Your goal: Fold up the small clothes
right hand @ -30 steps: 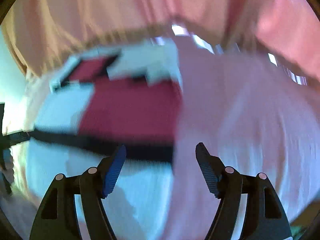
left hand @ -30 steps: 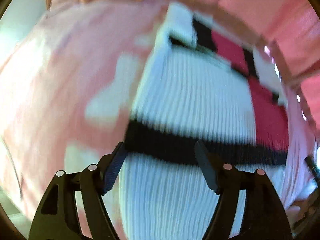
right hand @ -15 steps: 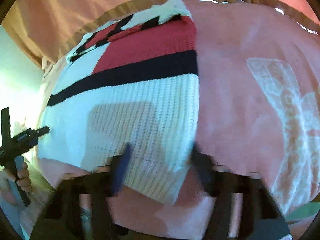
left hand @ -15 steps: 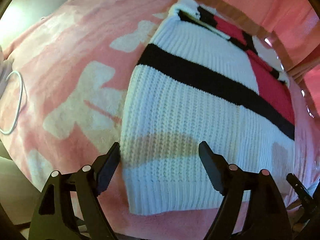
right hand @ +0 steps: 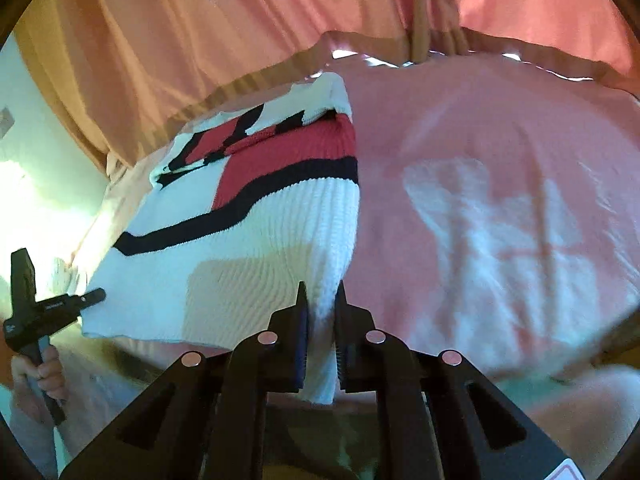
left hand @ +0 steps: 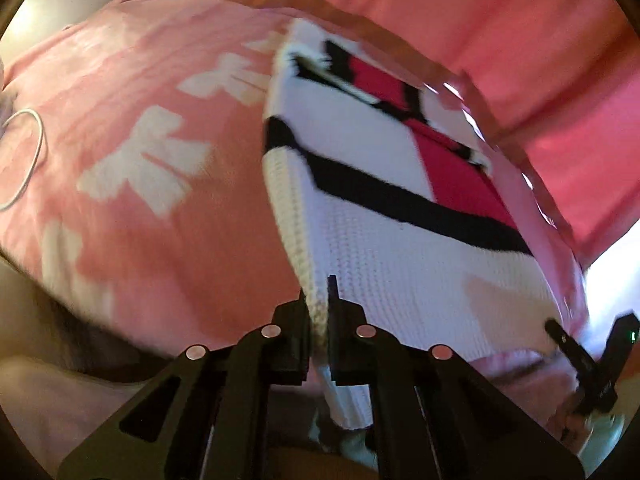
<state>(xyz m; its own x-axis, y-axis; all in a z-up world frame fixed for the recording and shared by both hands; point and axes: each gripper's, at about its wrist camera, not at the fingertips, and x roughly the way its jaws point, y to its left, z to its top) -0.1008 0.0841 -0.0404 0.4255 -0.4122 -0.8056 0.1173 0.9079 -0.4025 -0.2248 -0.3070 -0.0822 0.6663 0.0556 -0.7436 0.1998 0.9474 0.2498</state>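
Note:
A white knit sweater [left hand: 400, 256] with black stripes and red blocks lies on a pink blanket [left hand: 132, 208]. My left gripper [left hand: 319, 312] is shut on the sweater's near left hem corner, which is lifted off the blanket. My right gripper [right hand: 320, 312] is shut on the near right hem corner of the sweater [right hand: 248, 248]. The right gripper also shows at the lower right of the left wrist view [left hand: 580, 356]. The left gripper shows at the left of the right wrist view [right hand: 44, 312].
The pink blanket [right hand: 500, 208] has white bow shapes and covers a bed. Pink and orange curtains [right hand: 200, 32] hang behind the bed's far edge. A white cable loop [left hand: 28, 160] lies on the blanket at far left.
Both grippers moved down to the sweater's near hem and shut on its two corners. The hem corners are now raised off the blanket.

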